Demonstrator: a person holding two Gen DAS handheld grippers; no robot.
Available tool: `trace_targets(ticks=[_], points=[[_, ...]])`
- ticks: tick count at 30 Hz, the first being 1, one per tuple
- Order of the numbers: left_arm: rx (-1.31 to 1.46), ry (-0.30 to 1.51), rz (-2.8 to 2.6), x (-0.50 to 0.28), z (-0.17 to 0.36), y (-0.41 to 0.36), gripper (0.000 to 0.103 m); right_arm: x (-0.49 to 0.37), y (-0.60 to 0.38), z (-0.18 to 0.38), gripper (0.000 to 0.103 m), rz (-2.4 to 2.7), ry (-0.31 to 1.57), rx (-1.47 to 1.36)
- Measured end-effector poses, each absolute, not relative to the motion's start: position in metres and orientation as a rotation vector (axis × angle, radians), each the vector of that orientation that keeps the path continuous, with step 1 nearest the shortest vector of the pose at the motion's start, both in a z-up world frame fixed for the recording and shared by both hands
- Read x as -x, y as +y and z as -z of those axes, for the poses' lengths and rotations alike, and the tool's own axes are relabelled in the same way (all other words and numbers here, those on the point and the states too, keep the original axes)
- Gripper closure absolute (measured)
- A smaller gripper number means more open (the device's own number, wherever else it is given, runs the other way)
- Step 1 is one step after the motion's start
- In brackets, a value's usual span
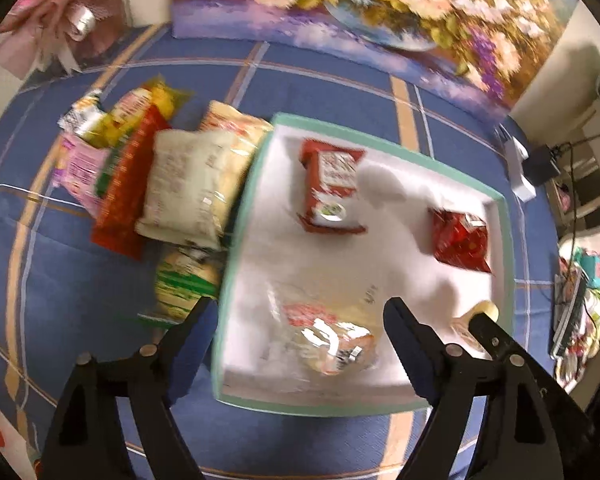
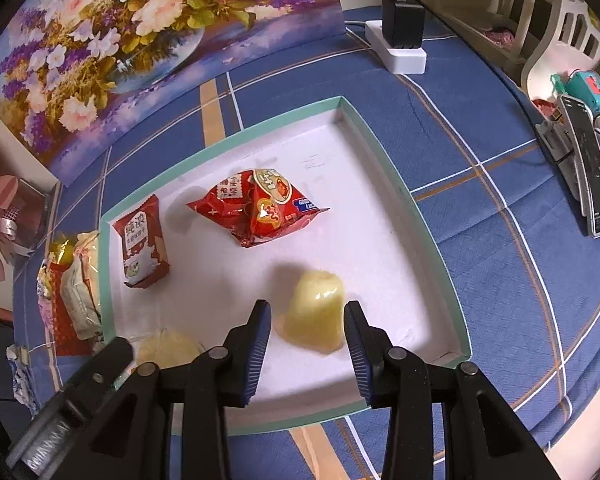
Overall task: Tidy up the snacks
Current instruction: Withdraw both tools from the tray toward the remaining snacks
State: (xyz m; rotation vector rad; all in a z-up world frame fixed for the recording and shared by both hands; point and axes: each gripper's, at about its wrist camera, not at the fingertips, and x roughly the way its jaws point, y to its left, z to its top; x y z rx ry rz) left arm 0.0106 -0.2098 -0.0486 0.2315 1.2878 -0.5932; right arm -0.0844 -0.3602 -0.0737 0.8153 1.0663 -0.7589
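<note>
Beside tray (image 1: 256, 176), snack pile (image 1: 152, 176): left view only.

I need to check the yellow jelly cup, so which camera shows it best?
The right wrist view: the jelly cup sits sharp and whole between the open right gripper fingers, in the tray. The left wrist view shows only a blurred sliver behind a gripper finger.

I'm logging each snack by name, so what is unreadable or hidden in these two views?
- Left view: motion blur smears the print on the clear pastry bag.
- Right view: the left tongs cover part of that bag.
- Right view: the tray wall hides much of the snack pile.
</note>
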Motion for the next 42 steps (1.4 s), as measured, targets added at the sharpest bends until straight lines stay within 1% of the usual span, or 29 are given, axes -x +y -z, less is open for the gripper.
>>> trace_targets(ticks=[2,4,5,6,7,9,11,12,13,14,16,23,29,36,42], points=[[-0.226,1.27,0.57,-0.015,0.046,-0.206,0.017,0.083,-0.359,0.073,0.052,0.751,1.069,-0.804],[-0.221,1.253,0.544,-0.019,0.045,-0.201,0.016,0.081,-0.357,0.073,0.048,0.741,1.068,-0.797],[-0.22,1.248,0.532,-0.021,0.045,-0.199,0.008,0.08,-0.356,0.072,0.042,0.736,1.066,-0.795],[-0.217,1.242,0.519,-0.023,0.045,-0.196,0.004,0.079,-0.356,0.072,0.039,0.734,1.064,-0.79],[-0.21,1.235,0.509,-0.025,0.045,-0.193,0.003,0.077,-0.355,0.072,0.034,0.73,1.064,-0.784],[-0.206,1.226,0.493,-0.029,0.045,-0.19,0.003,0.075,-0.353,0.072,0.028,0.723,1.061,-0.777],[-0.201,1.218,0.48,-0.033,0.046,-0.187,0.003,0.072,-0.35,0.071,0.02,0.717,1.057,-0.766],[-0.2,1.214,0.475,-0.034,0.046,-0.186,0.003,0.071,-0.349,0.07,0.019,0.713,1.054,-0.762],[-0.2,1.208,0.469,-0.035,0.045,-0.184,0.003,0.07,-0.348,0.069,0.016,0.706,1.05,-0.758],[-0.201,1.203,0.465,-0.037,0.045,-0.183,0.003,0.068,-0.347,0.068,0.009,0.7,1.04,-0.754],[-0.2,1.196,0.459,-0.04,0.044,-0.18,0.003,0.067,-0.345,0.066,0.0,0.7,1.027,-0.745],[-0.239,1.148,0.425,-0.047,0.036,-0.174,0.003,0.064,-0.343,0.061,0.0,0.695,1.01,-0.737],[-0.177,1.158,0.384,-0.06,0.033,-0.159,0.003,0.057,-0.339,0.06,0.0,0.699,1.025,-0.708],[-0.124,1.158,0.373,-0.076,0.026,-0.142,0.003,0.052,-0.335,0.057,0.0,0.673,0.994,-0.729],[-0.078,1.151,0.316,-0.102,0.019,-0.106,0.003,0.037,-0.323,0.049,0.0,0.637,0.965,-0.725]])
